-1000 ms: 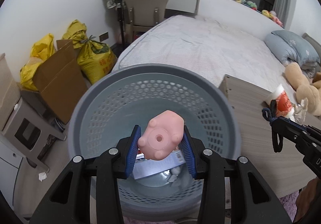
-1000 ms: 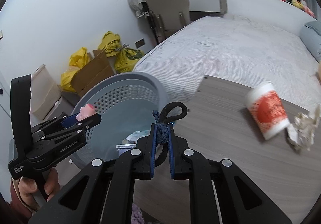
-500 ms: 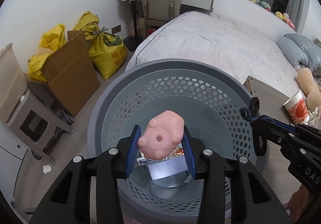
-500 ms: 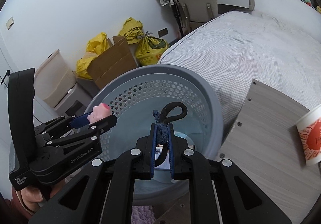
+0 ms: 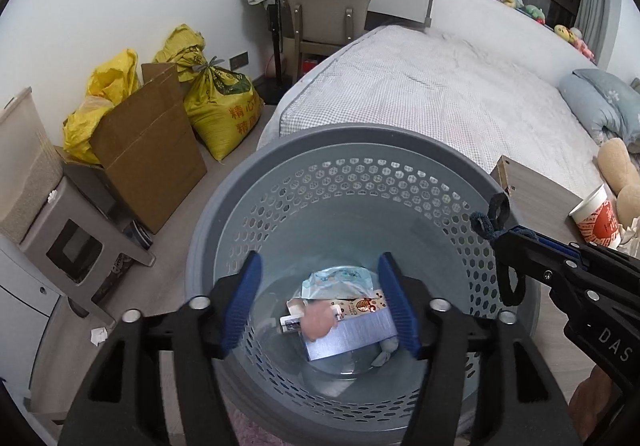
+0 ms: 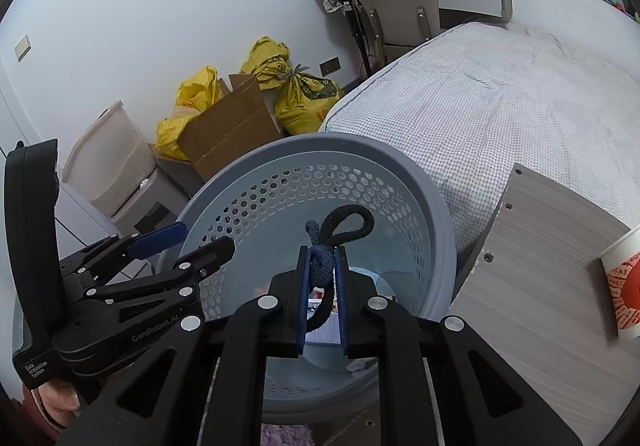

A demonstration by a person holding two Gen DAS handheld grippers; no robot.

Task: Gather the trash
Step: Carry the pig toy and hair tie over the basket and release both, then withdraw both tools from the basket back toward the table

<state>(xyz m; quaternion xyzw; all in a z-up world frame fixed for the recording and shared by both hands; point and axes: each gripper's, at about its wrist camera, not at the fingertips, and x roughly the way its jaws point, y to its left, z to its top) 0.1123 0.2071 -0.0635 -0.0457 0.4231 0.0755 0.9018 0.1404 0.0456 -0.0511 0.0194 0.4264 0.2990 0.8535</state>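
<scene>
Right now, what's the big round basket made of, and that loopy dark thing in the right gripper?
The laundry basket looks like moulded grey-blue plastic: smooth matte rim, walls punched with regular holes. The hair tie in the right gripper seems to be soft, fuzzy fabric-covered elastic, knotted and floppy.

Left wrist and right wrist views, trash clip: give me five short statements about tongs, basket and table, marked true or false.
1. The left tongs are open with nothing between the fingers. True.
2. The pink toy lies inside the grey basket. True; it is blurred, so whether it has come to rest cannot be told.
3. The right tongs are open. False: they are shut on the dark cord.
4. The dark cord already lies in the basket. False: it is held above the basket.
5. The red-and-white paper cup stands on the wooden table. True.
</scene>
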